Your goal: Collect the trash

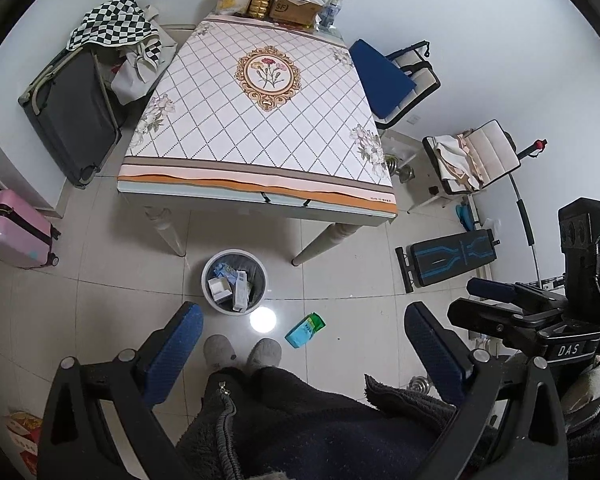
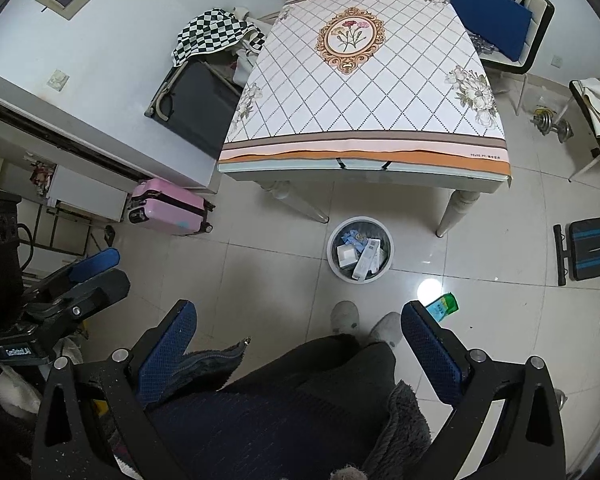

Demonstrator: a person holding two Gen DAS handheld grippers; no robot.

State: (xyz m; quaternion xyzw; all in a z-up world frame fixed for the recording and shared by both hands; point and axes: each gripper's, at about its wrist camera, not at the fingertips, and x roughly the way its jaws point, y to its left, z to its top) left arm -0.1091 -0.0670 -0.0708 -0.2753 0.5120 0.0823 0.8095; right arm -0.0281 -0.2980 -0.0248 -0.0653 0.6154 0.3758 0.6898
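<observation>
Both grippers were held high over the tiled floor, pointing down. Left gripper [image 1: 302,322] had its blue-padded fingers spread wide, nothing between them; right gripper [image 2: 296,320] likewise spread wide and holding nothing. Round grey trash bin [image 1: 235,282] stood on the floor just in front of the table [image 1: 256,120], between its two near legs, already holding white cartons and a blue wrapper. One green-and-blue packet [image 1: 305,330] lay flat on the tiles, near the bin on its right side and apart from it, just beside the person's grey slippers [image 1: 242,354]. In the right wrist view the packet [image 2: 443,306] showed just past the right finger's tip. Pink suitcase [image 2: 168,207] stood left of the table
</observation>
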